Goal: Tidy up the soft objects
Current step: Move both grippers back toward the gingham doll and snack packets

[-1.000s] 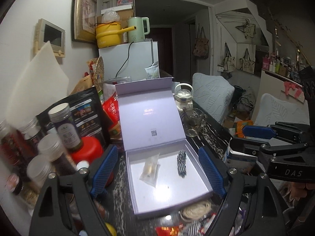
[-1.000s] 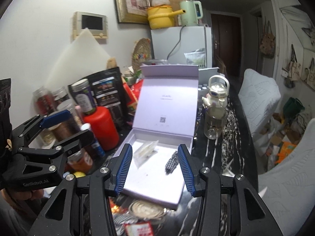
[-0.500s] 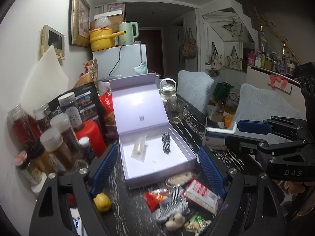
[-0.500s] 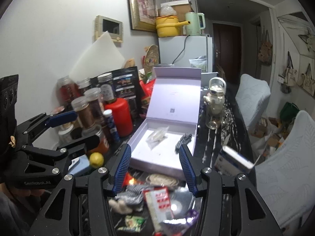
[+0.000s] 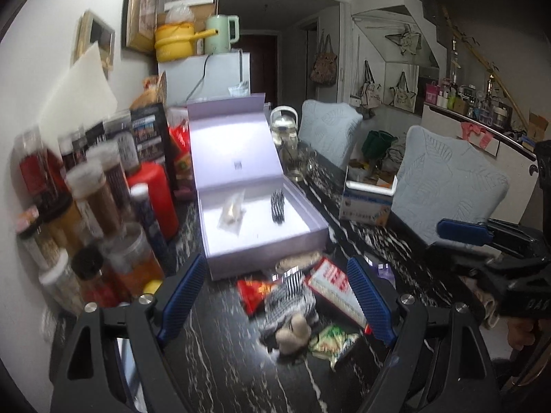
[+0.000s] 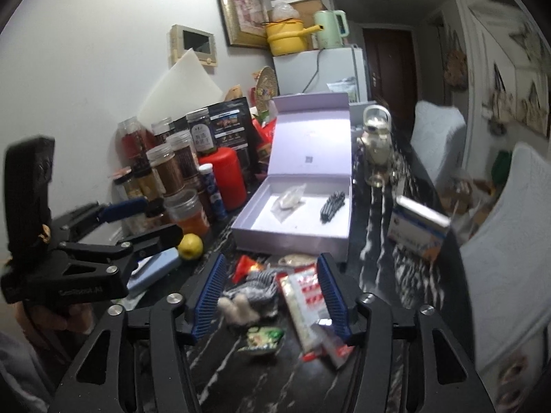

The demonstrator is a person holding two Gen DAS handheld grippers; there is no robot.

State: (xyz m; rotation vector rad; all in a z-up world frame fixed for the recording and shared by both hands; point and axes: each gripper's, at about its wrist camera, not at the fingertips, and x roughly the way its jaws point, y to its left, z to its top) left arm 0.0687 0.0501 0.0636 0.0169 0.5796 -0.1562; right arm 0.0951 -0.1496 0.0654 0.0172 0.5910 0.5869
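Low centre of both views: striped soft toy [image 6: 256, 287] lying on the dark marbled table [image 5: 220, 354] among snack packets, just in front of the open lavender box [image 6: 286, 237]. Inside the box – a clear sachet [image 5: 231, 212] and a small striped scrunchie [image 5: 277, 205], apart. Right gripper [image 6: 272, 301] angled downward over the pile, jaws opening, toy and red-white packet [image 6: 303, 294] framed between the pads, untouched. Left gripper [image 5: 275, 301] likewise tilted down, fingers wide, gripping nothing. Jars [image 5: 93, 192] crowded at left.
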